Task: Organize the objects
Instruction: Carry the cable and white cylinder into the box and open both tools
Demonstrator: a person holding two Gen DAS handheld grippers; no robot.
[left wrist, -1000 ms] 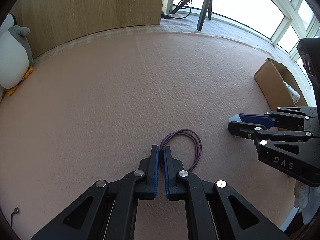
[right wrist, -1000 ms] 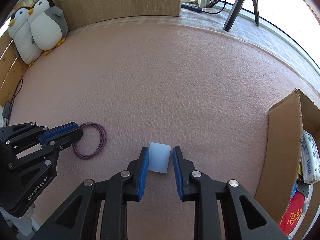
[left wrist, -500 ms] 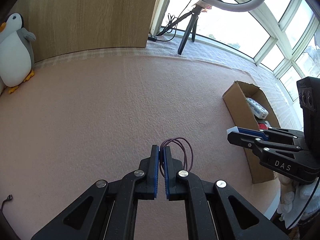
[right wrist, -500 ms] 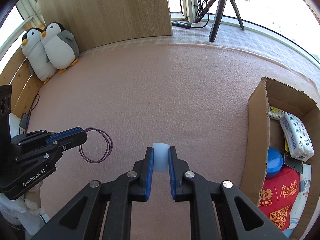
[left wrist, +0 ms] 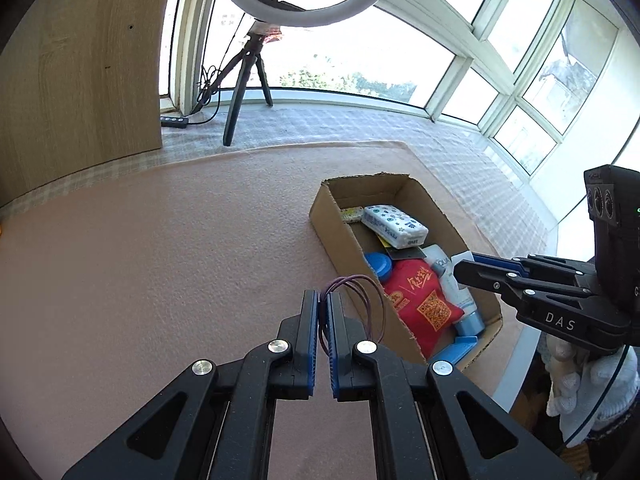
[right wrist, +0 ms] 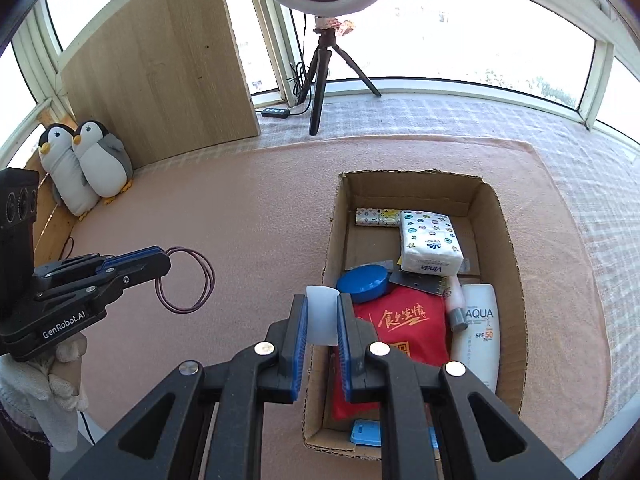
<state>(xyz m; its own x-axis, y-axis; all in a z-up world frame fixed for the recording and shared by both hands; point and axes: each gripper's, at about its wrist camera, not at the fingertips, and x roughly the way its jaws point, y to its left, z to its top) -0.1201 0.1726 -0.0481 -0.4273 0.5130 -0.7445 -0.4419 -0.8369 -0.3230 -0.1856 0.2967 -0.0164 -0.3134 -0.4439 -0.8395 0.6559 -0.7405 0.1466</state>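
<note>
Both grippers held their finds lifted above the pink mat, close to the open cardboard box.

Nearest in the right wrist view, the right gripper (right wrist: 322, 316) had its blue pads clamped on a small translucent white cup (right wrist: 321, 312), hanging over the box's near-left wall. To its left, the left gripper (right wrist: 166, 258) was pinched tight on a purple looped cord (right wrist: 192, 280), which dangled clear of the pink mat (right wrist: 240, 220). The cardboard box (right wrist: 508, 240) sat near the mat's right edge, holding a red pouch (right wrist: 404, 320), a blue round lid (right wrist: 364, 278), an AQUA sunscreen tube (right wrist: 478, 328) and a Vinda tissue pack (right wrist: 430, 246). Farther off, two plush penguins (right wrist: 92, 162) leaned in the mat's far-left corner beside a wooden panel (right wrist: 168, 76). Beyond the far edge stood a ring light tripod (right wrist: 320, 76) before the windows.
</note>
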